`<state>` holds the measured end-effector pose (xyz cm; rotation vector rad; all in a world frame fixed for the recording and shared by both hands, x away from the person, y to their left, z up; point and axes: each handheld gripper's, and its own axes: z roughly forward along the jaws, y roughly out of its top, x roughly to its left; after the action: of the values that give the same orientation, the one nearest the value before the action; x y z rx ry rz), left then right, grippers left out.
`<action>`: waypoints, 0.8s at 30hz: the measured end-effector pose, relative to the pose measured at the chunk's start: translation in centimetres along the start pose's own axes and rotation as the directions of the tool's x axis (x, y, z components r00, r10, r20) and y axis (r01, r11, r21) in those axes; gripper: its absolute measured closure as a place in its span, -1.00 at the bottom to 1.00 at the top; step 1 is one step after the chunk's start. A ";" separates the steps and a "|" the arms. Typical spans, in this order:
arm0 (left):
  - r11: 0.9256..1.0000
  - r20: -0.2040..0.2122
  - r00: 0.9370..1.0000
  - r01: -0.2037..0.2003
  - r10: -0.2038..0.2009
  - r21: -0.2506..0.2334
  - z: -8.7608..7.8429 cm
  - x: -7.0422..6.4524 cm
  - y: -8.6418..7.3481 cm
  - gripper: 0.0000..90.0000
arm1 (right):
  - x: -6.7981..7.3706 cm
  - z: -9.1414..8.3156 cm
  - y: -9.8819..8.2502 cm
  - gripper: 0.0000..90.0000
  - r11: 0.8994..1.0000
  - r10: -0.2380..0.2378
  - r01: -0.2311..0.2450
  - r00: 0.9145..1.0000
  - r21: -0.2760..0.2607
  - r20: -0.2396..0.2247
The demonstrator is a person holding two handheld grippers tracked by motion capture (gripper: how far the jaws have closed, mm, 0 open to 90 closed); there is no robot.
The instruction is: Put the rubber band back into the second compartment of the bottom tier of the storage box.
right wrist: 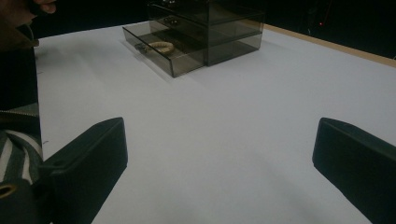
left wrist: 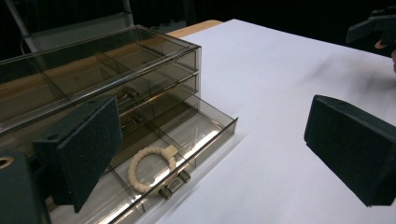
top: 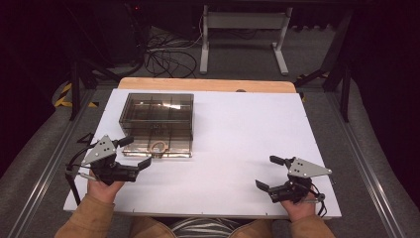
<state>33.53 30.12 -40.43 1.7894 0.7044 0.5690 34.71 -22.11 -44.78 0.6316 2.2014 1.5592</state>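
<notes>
A smoky clear drawer box [top: 156,111] stands on the white table top [top: 242,134] at the back left. Its bottom drawer [top: 171,148] is pulled out, and a cream beaded bracelet [top: 158,147] lies inside near the front handle. My left gripper [top: 137,151] sits just left of the drawer front, open, with nothing between the jaws. In the left gripper view the bracelet [left wrist: 149,165] lies in the drawer [left wrist: 208,123] beside the left pad. My right gripper [top: 265,171] rests open near the front right, far from the box [right wrist: 210,23] and the bracelet [right wrist: 161,45].
The white board ends close to my hands at the front. A wooden table edge [top: 208,84] shows behind it. Beyond are a desk frame [top: 242,34] and cables [top: 163,59] on the floor. Metal rails [top: 44,163] run along both sides.
</notes>
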 end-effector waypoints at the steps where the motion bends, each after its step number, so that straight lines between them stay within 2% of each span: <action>1: 1.000 -0.001 1.000 0.000 0.000 0.000 -0.1 0.0 -0.2 -0.90 | 0.0 0.0 0.0 -0.92 1.000 0.000 0.000 1.000 0.000 0.000; 11: 1.000 -0.019 1.000 -0.009 0.009 -0.028 -1.4 0.2 -2.1 -0.92 | 0.0 0.1 0.0 -0.92 1.000 0.000 0.000 1.000 0.000 -0.002; 17: 0.999 -0.008 1.000 -0.005 0.004 -0.037 -1.6 0.3 -3.3 -0.94 | 0.0 0.1 0.0 -0.92 1.000 0.001 -0.001 1.000 0.003 -0.002; 22: 0.999 -0.006 1.000 -0.021 0.020 -0.027 -1.7 0.3 -4.3 -0.95 | 0.0 0.1 -0.1 -0.92 1.000 0.000 0.000 1.000 0.005 0.000; 24: 1.000 -0.007 1.000 -0.014 0.014 -0.022 -1.7 0.3 -4.7 -0.95 | 0.0 0.1 -0.1 -0.92 1.000 0.000 0.000 1.000 0.006 0.000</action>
<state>31.71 32.67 -44.31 1.7740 0.6880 0.5900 34.77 -22.06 -44.87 0.6331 2.2071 1.5532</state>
